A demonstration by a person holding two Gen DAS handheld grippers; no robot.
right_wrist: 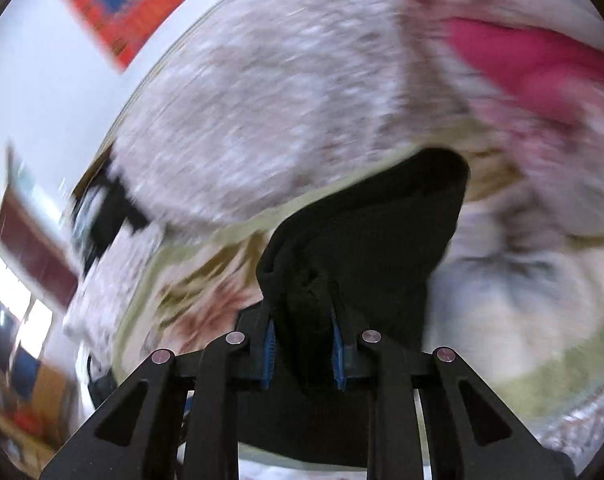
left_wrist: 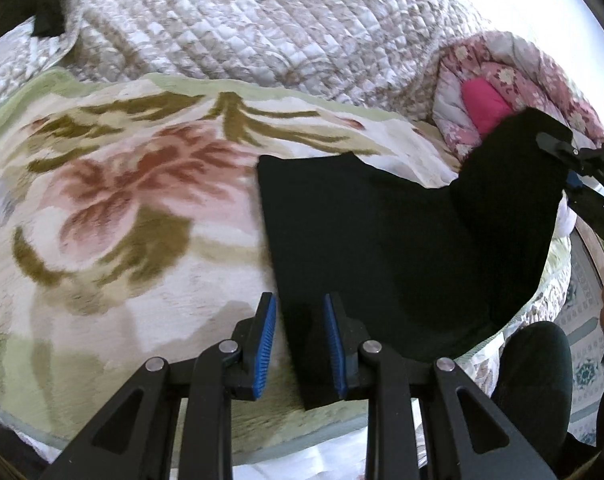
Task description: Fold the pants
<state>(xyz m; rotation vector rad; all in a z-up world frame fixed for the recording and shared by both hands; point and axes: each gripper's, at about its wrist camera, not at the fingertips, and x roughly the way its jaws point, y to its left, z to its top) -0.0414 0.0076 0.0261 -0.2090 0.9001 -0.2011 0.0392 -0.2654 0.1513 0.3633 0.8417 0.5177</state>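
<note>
Black pants [left_wrist: 382, 240] lie partly folded on the floral blanket [left_wrist: 121, 200]; left gripper [left_wrist: 299, 344] and right gripper [right_wrist: 302, 344] each clamp an edge, fold unfinished.

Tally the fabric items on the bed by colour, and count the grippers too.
Black pants: 1
Floral blanket, cream with pink and olive: 1
Quilted beige cover: 1
Pink flowered quilt: 1
Grippers, left gripper and right gripper: 2
Total: 6

Two close, downward views over pants [left_wrist: 402, 248]
</note>
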